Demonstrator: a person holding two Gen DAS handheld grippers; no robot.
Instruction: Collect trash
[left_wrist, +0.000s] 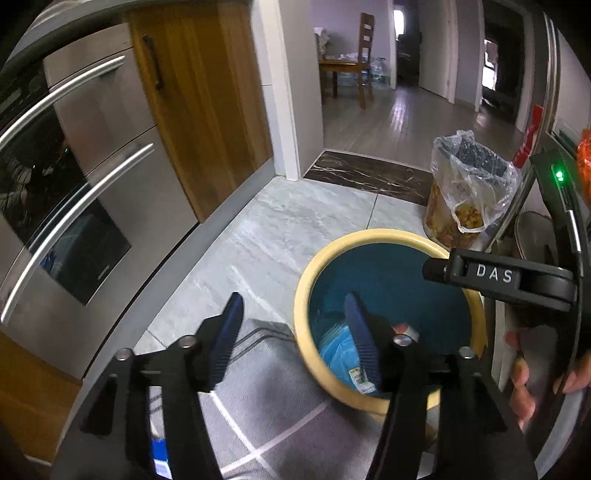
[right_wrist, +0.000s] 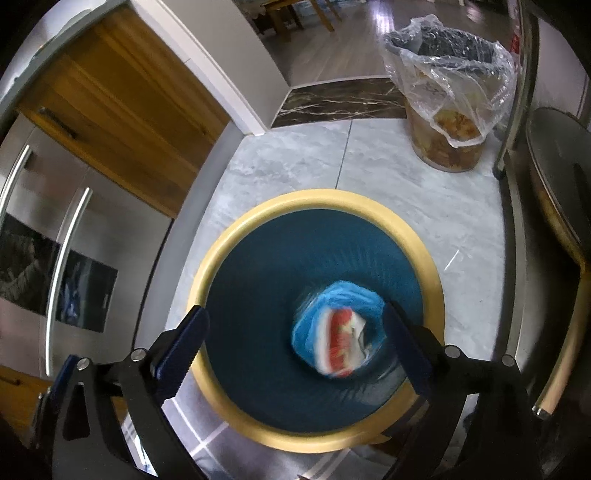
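Blue bin (right_wrist: 373, 206): 2 wrappers; both jaws apart.

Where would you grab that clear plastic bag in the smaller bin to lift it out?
Grip the clear bag by its loose crumpled edge, which sticks up above the small bin, coming straight down from above. The film folds over the rim, so the tongs can probably pinch a gathered bunch there.

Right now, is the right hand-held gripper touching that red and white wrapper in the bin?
Apart. The right wrist view shows the right hand-held gripper open above the bin, wrapper blurred below.
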